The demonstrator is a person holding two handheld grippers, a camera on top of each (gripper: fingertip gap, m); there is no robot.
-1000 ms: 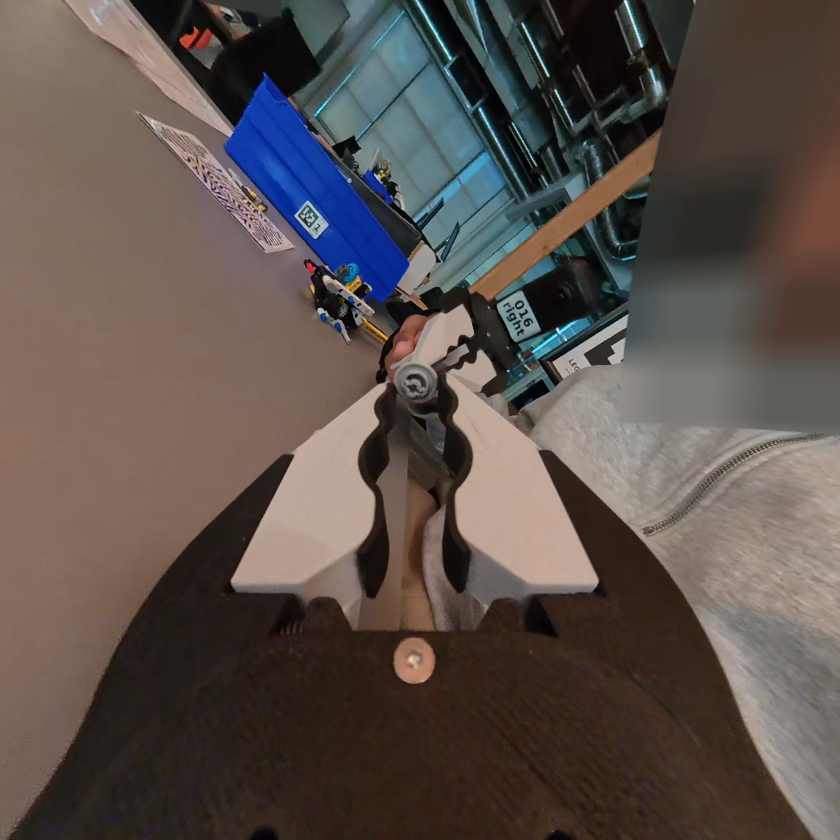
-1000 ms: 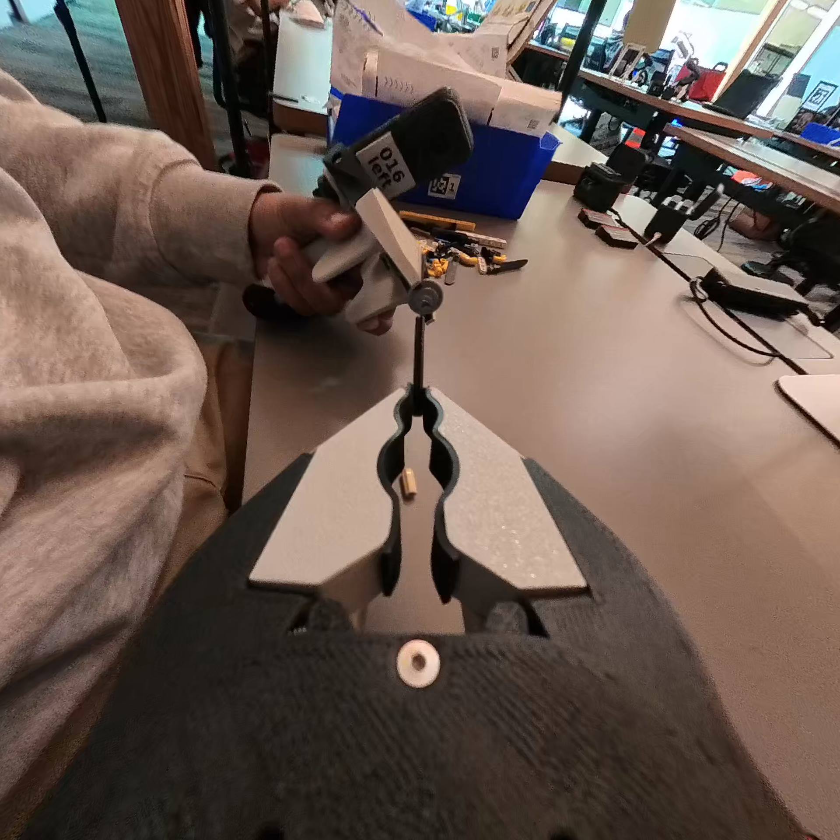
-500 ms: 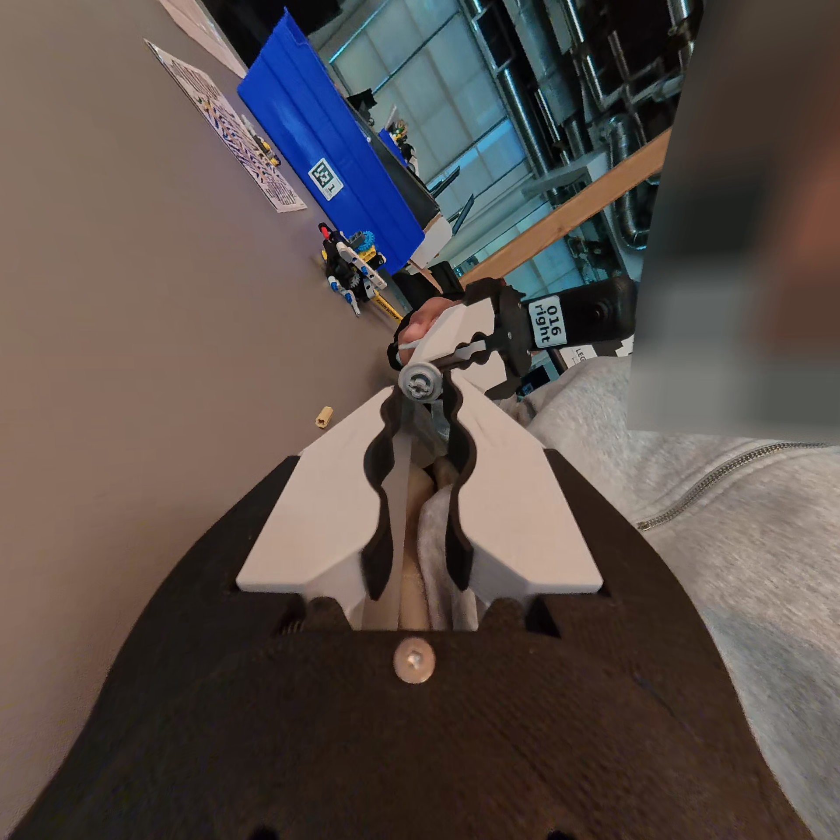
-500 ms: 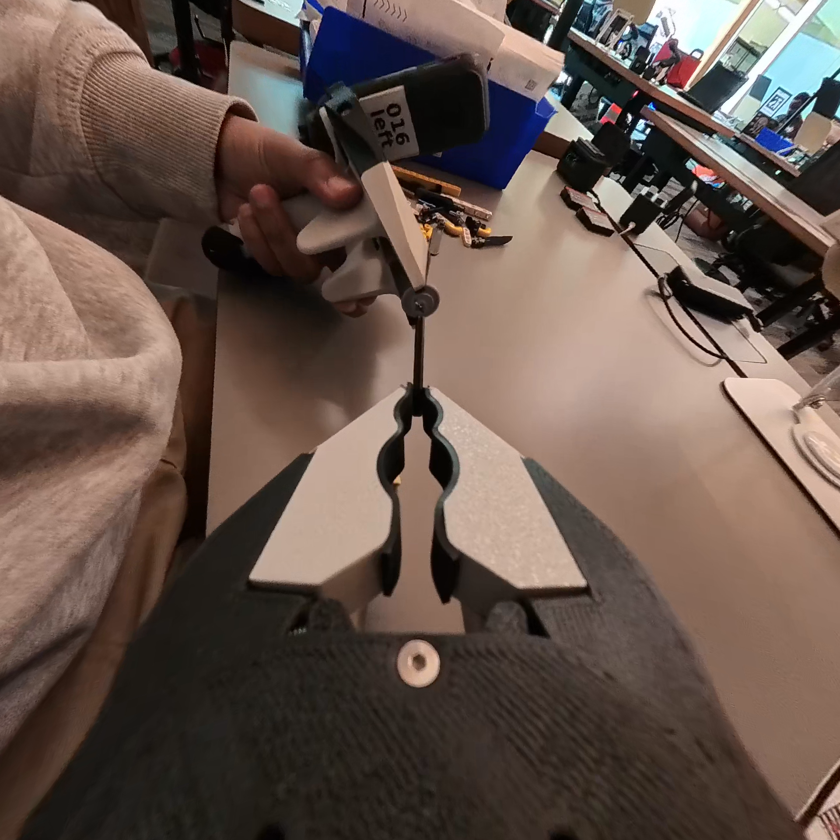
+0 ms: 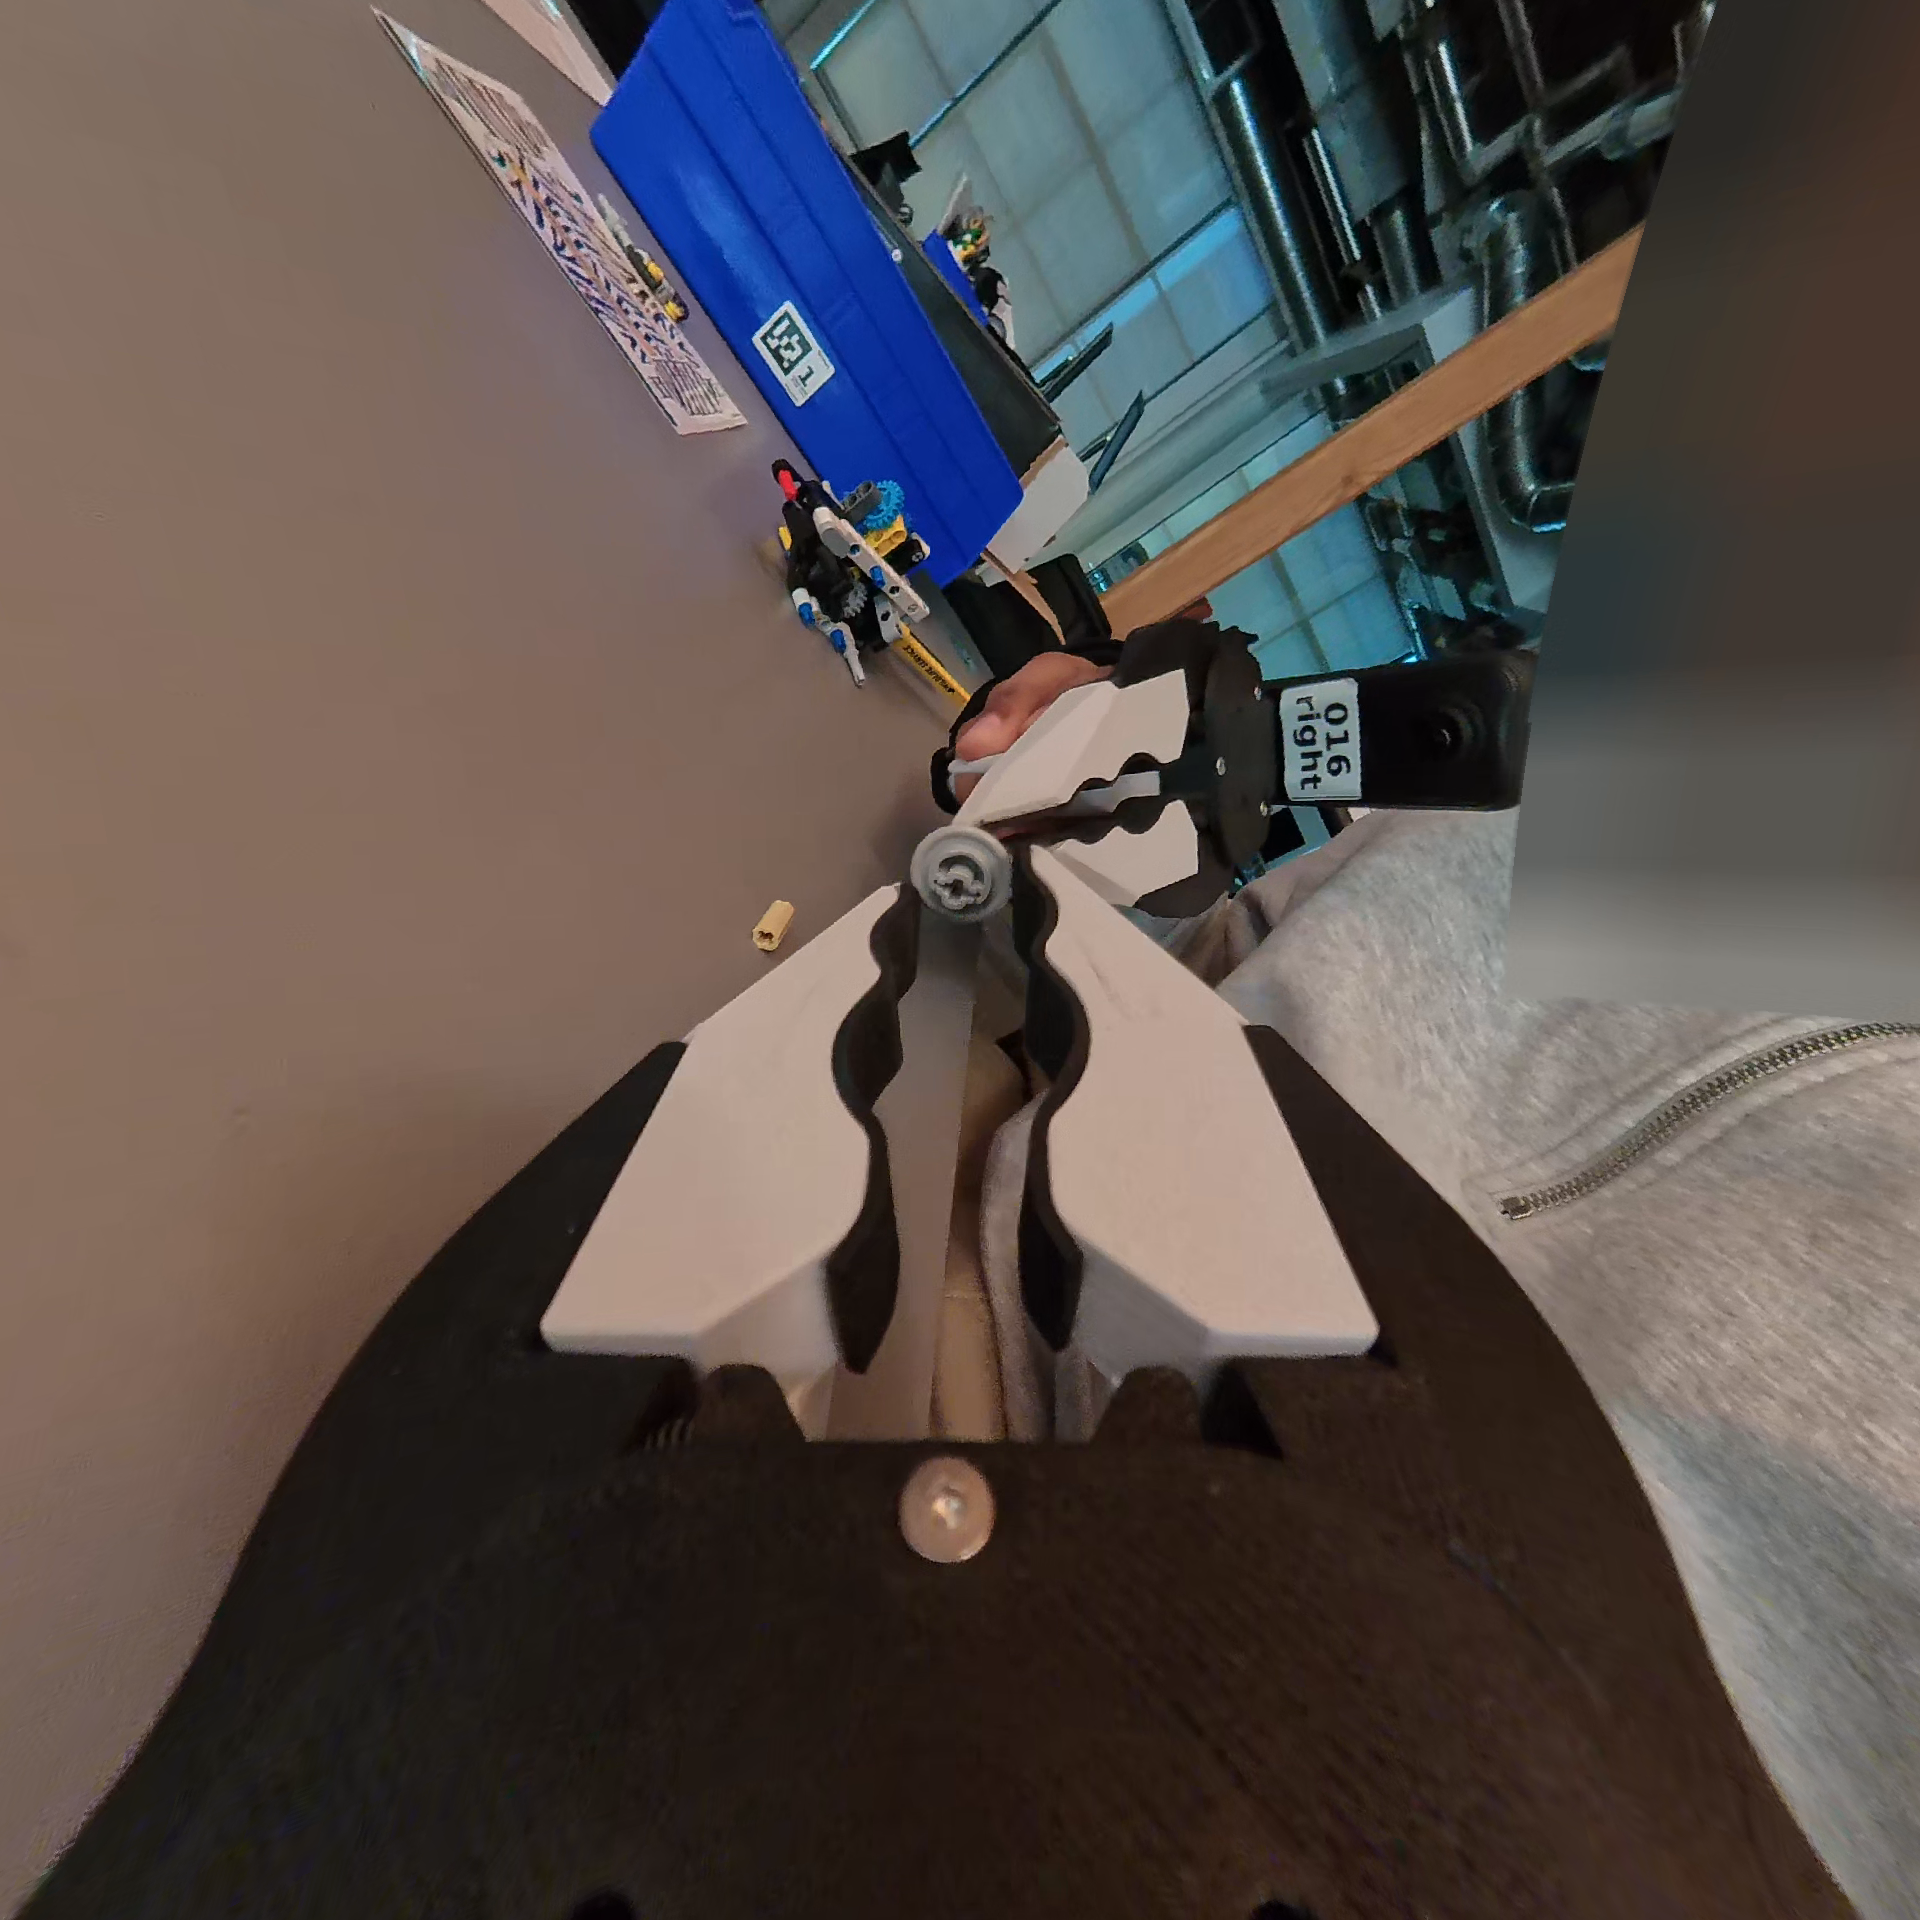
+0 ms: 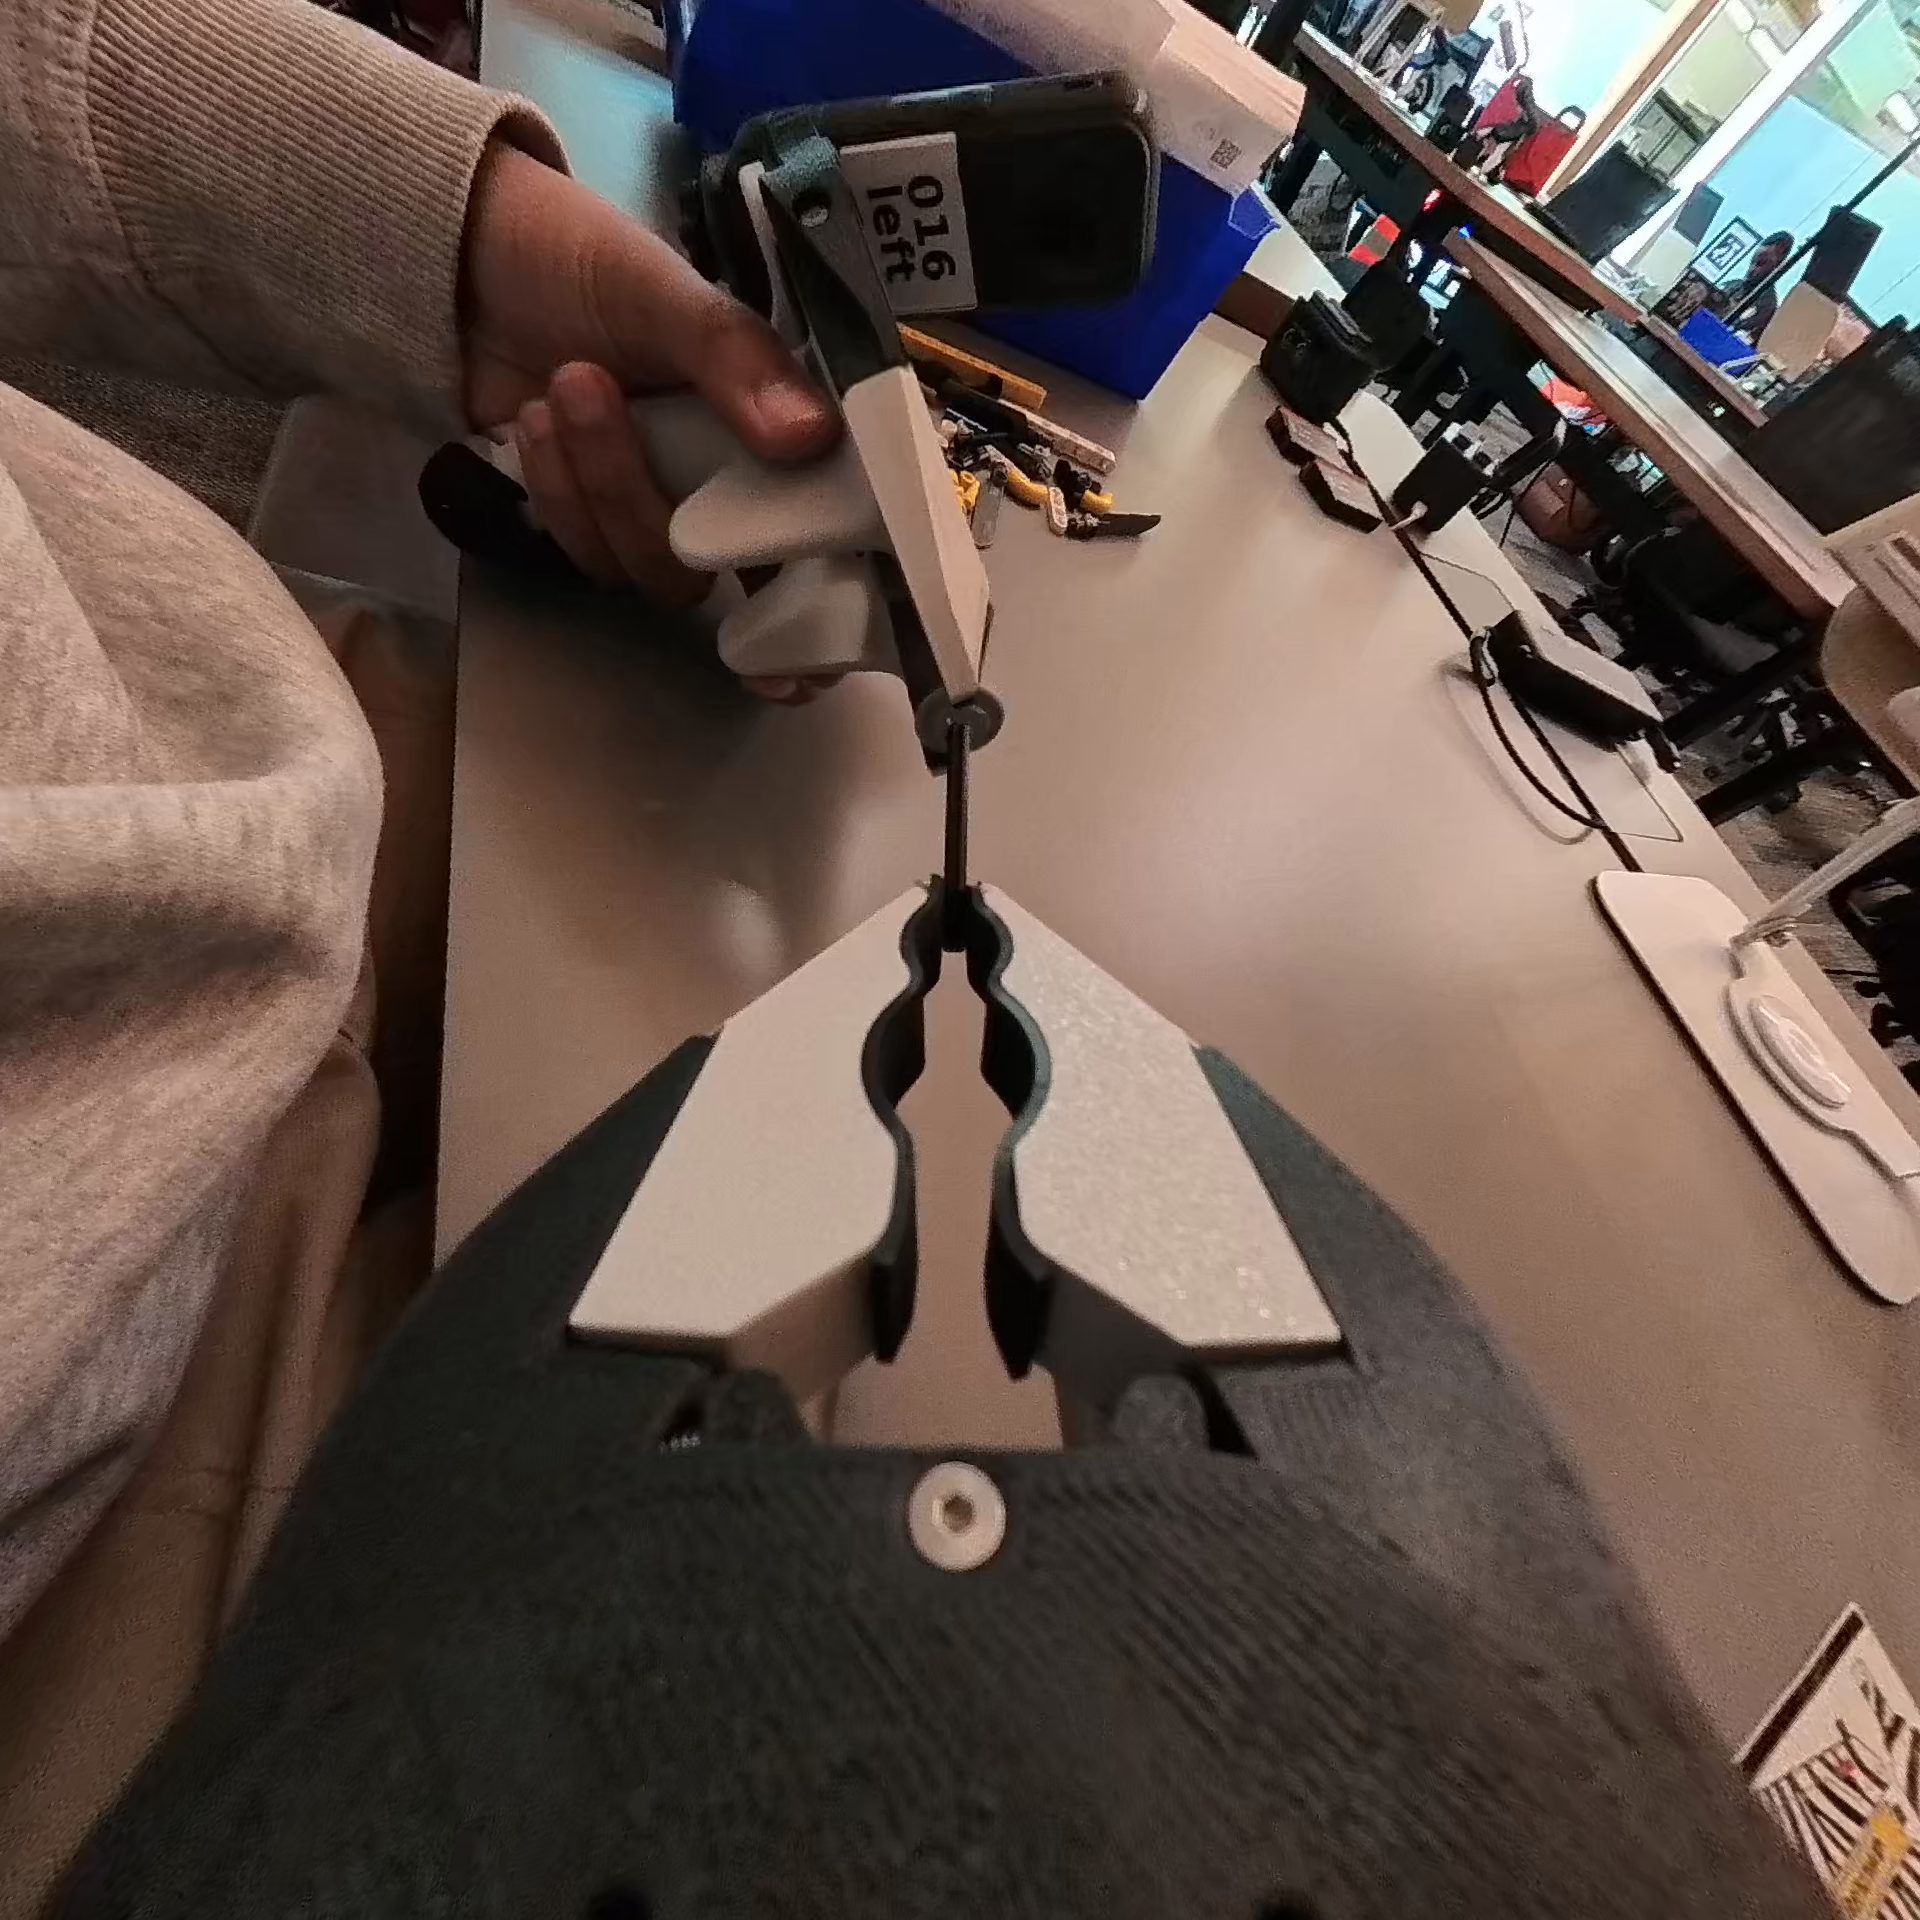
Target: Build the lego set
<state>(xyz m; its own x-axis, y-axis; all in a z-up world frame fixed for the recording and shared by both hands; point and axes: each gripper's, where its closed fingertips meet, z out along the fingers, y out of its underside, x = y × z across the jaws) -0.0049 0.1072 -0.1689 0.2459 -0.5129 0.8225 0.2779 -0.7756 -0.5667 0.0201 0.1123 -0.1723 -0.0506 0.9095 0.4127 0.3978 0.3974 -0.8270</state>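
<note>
My left gripper (image 5: 961,896) is shut on a small grey round lego piece (image 5: 960,873), held above the table near its front edge. My right gripper (image 6: 952,914) is shut on a thin black axle (image 6: 955,805) whose far end meets the grey round piece (image 6: 961,717) from below. The left gripper also shows in the right wrist view (image 6: 961,694), and the right gripper in the left wrist view (image 5: 1003,821). A partly built lego model (image 5: 852,561) stands on the grey table (image 5: 312,727) beside a blue bin (image 5: 800,270). A tan pin (image 5: 772,925) lies on the table.
Printed instruction sheets (image 5: 603,249) lie left of the bin. Loose lego parts (image 6: 1023,478) lie by the bin (image 6: 1101,301) in the right wrist view. Black boxes and a cable (image 6: 1340,436) sit at the right; a white pad (image 6: 1756,1070) and a box corner (image 6: 1839,1756) lie nearer. The person's grey sleeves flank both views.
Both grippers have swung together, keeping axle and round piece joined; the right gripper's camera end has come into the left view. The tan pin came into sight in the left view and left the right view.
</note>
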